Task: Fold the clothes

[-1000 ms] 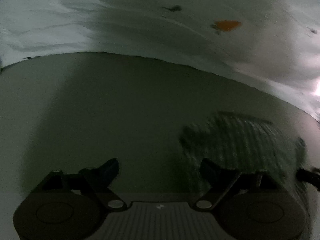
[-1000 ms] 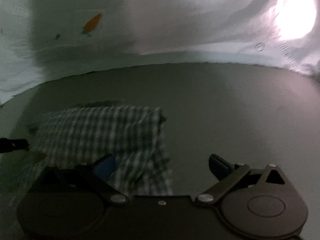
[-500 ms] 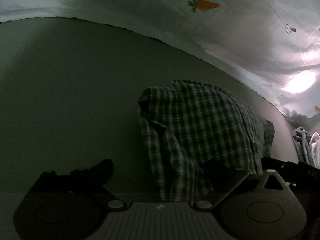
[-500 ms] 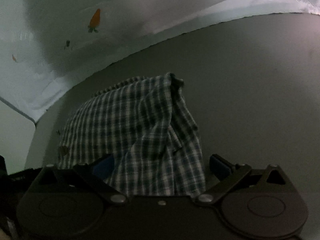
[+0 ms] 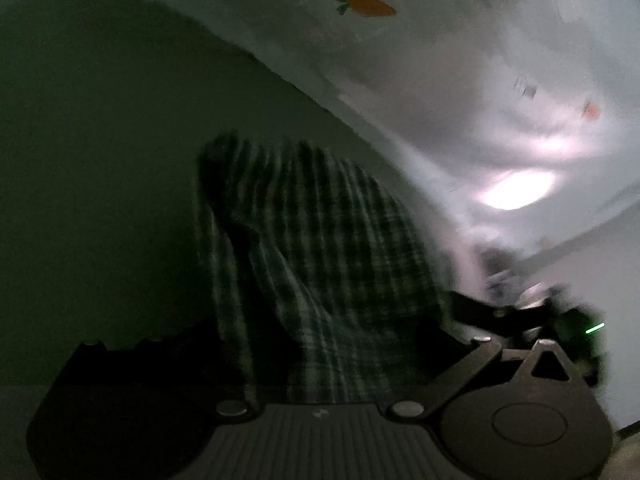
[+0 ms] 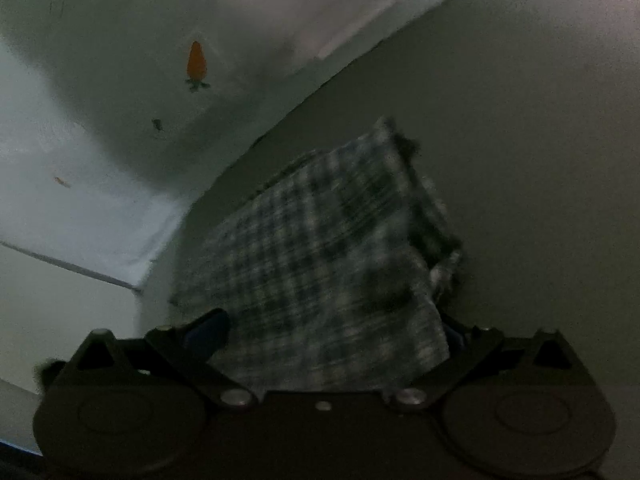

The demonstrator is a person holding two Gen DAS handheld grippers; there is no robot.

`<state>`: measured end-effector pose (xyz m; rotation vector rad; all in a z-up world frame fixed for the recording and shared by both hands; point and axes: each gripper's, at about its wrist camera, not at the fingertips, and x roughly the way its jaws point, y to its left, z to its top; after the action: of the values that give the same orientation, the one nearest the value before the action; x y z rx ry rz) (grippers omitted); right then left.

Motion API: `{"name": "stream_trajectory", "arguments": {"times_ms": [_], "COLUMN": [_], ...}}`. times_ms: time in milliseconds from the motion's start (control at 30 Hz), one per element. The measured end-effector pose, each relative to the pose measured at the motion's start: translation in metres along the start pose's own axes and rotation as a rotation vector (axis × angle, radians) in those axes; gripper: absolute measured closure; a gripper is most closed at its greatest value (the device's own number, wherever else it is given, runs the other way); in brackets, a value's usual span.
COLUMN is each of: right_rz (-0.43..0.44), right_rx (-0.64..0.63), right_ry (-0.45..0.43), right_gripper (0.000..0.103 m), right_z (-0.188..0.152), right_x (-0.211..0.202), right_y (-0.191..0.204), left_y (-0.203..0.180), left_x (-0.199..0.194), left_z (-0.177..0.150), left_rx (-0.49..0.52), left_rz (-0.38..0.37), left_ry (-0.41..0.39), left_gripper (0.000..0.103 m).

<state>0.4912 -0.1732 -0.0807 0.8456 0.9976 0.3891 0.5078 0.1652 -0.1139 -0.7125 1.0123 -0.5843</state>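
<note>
- Home setting, likely a bedroom, dim light
- Grey-green mat [image 6: 500, 128] as flat work surface, spread over a pale sheet [image 5: 460, 92]
- Sheet printed with small orange carrots [image 5: 370, 5], showing beyond the mat's far edge
- Plaid garment [image 6: 320, 264] lying on the mat
- Blurred heap of other items past the mat's edge, kind unclear

Green-and-white plaid garment [image 5: 320, 264], folded into a rumpled rectangle, lying on a dark mat, blurred

No text, label or number can be read anywhere
</note>
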Motion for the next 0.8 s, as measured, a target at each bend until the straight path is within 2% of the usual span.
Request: {"name": "stream_trajectory", "arguments": {"times_ms": [67,100,167,200,233,267,333,467,633,800], "right_rz": [0.053,0.078,0.148,0.182,0.215,0.228,0.240,0.318,0.410,0.452], "right_rx": [0.063,0.094,0.208,0.286,0.369,0.407,0.435,0.474,0.456,0.438], "right_ry": [0.000,-0.001,-0.009,-0.010,-0.010,-0.011,-0.026,-0.068,-0.133,-0.205], "right_gripper": [0.000,0.000,0.009,0.024,0.038,0.044,0.065,0.070,0.070,0.070], "right_z": [-0.003,-0.004,-0.007,-0.011,-0.015,-0.019,-0.026,-0.044,-0.069,-0.099], "right_x": [0.004,0.006,0.005,0.004,0.004,0.002,-0.007,-0.035,-0.081,-0.129], "right_y": [-0.004,-0.006,-0.019,-0.028,-0.037,-0.043,-0.047,-0.042,-0.019,-0.002], "left_y": [0.007,0.003,-0.003,-0.006,-0.009,-0.014,-0.028,-0.050,-0.094,-0.130], "left_x": [0.004,0.005,0.012,0.016,0.017,0.017,0.013,-0.011,-0.043,-0.063], "left_z": [-0.006,-0.008,-0.012,-0.015,-0.018,-0.021,-0.027,-0.032,-0.045,-0.065], "left_rx": [-0.083,-0.073,-0.070,-0.087,-0.099,-0.100,-0.065,-0.046,0.042,0.106], "left_rz": [-0.096,-0.097,-0.119,-0.137,-0.148,-0.149,-0.119,-0.145,-0.195,-0.245], "left_ry": [0.007,0.009,0.051,0.068,0.074,0.073,0.057,0.017,-0.008,-0.009], "left_gripper": [0.001,0.001,0.005,0.008,0.017,0.028,0.042,0.053,0.054,0.054]}}
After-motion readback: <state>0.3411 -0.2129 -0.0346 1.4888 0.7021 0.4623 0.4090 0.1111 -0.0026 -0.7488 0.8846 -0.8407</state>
